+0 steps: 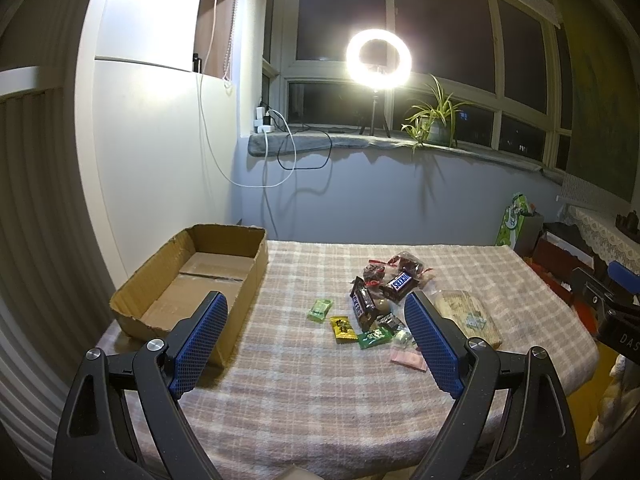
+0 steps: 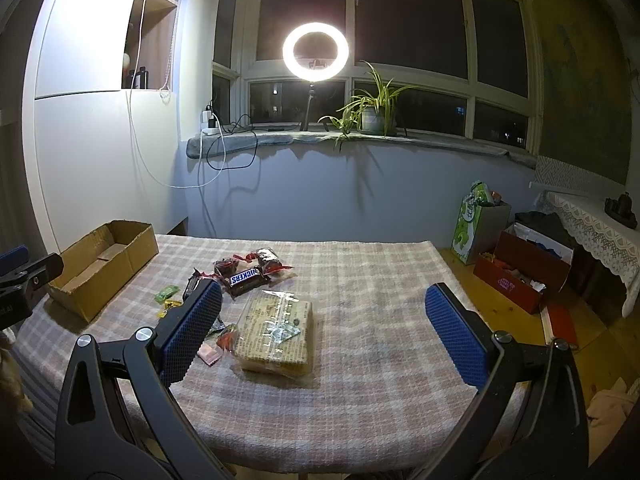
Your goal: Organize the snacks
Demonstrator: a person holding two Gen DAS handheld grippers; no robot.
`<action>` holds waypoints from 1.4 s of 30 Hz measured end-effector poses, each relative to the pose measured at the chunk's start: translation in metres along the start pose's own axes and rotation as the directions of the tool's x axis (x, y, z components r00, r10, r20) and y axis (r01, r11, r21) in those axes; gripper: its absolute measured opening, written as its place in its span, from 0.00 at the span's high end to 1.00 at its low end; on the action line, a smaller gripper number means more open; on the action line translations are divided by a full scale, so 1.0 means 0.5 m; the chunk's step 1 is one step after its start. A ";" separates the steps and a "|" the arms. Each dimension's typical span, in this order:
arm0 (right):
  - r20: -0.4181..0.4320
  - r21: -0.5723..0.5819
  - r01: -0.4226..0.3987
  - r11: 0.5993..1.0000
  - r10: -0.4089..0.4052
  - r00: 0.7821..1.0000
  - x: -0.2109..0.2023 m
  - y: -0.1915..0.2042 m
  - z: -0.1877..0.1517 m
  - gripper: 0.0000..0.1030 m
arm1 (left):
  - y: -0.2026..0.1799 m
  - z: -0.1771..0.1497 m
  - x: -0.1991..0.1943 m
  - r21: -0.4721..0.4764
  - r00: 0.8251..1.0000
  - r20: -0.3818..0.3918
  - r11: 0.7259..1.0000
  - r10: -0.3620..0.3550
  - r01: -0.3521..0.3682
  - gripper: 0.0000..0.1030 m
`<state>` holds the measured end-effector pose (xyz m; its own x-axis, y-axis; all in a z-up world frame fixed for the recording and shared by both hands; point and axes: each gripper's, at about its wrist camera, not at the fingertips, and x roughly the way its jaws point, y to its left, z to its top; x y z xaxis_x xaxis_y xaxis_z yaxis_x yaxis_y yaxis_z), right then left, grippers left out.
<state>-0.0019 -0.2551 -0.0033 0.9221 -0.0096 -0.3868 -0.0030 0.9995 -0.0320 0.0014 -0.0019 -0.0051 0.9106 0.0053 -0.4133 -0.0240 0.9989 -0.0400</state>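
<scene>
A pile of snacks lies on the checked tablecloth point(image 1: 304, 380): two Snickers bars point(image 1: 400, 283) point(image 2: 245, 279), red-wrapped sweets point(image 1: 406, 262), a light green candy point(image 1: 320, 310), a yellow packet point(image 1: 343, 329), a dark green packet point(image 1: 375, 338), a pink packet point(image 1: 408, 359) and a large clear-wrapped biscuit pack point(image 2: 275, 330) point(image 1: 468, 318). An open cardboard box point(image 1: 192, 280) point(image 2: 104, 268) sits at the table's left. My left gripper point(image 1: 316, 300) hovers open above the near table, before the pile. My right gripper point(image 2: 324, 292) is open over the biscuit pack, holding nothing.
A ring light point(image 1: 378, 59) and a potted plant point(image 1: 436, 124) stand on the window sill, with cables point(image 1: 288, 152) hanging down the wall. Right of the table, on the wooden floor, are a green gift bag point(image 2: 474, 226) and a red box point(image 2: 520, 272). A white cabinet point(image 1: 132, 140) flanks the left.
</scene>
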 end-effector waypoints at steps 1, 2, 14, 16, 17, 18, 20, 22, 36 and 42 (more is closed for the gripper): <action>0.001 0.000 0.000 1.000 0.000 1.000 0.000 0.001 -0.001 0.00 | -0.001 0.000 0.000 0.000 1.000 0.000 1.000 0.000 0.000 0.12; 0.000 0.001 0.001 1.000 -0.001 1.000 0.000 0.000 0.000 0.00 | -0.001 0.001 0.001 0.002 1.000 0.000 1.000 0.001 -0.001 0.12; -0.002 0.001 0.000 1.000 0.000 1.000 0.001 -0.001 0.001 0.00 | -0.003 -0.001 0.001 0.007 1.000 -0.002 1.000 0.001 -0.001 0.12; -0.004 0.003 -0.002 1.000 0.002 1.000 0.002 -0.001 0.001 0.00 | -0.004 -0.001 0.001 0.008 1.000 -0.004 1.000 0.000 0.000 0.12; -0.003 0.002 -0.001 1.000 0.001 1.000 0.001 -0.001 0.001 0.00 | -0.004 -0.001 0.002 0.008 1.000 -0.003 1.000 0.002 -0.001 0.12; -0.003 0.001 0.000 1.000 0.000 1.000 0.002 -0.001 0.001 0.00 | -0.004 -0.001 0.001 0.008 1.000 -0.003 1.000 0.001 -0.001 0.12; -0.003 0.002 0.000 1.000 0.000 1.000 0.001 -0.002 0.001 0.00 | -0.004 -0.001 0.002 0.008 1.000 -0.005 1.000 -0.001 0.001 0.12; -0.004 0.002 -0.001 1.000 0.001 1.000 0.002 -0.002 0.002 0.00 | -0.005 -0.001 0.003 0.010 1.000 -0.004 1.000 0.000 0.000 0.12; -0.010 0.006 -0.004 1.000 0.005 1.000 0.007 -0.001 0.000 0.00 | -0.006 -0.001 0.007 0.013 1.000 -0.014 1.000 -0.004 0.004 0.12; -0.011 0.008 -0.003 1.000 0.003 1.000 0.010 -0.002 -0.002 0.00 | -0.010 -0.002 0.017 0.017 1.000 -0.023 1.000 -0.006 0.006 0.12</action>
<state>0.0024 -0.2563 -0.0060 0.9177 -0.0066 -0.3971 -0.0028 0.9997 -0.0230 0.0087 -0.0069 -0.0091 0.9008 -0.0016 -0.4343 -0.0113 0.9996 -0.0269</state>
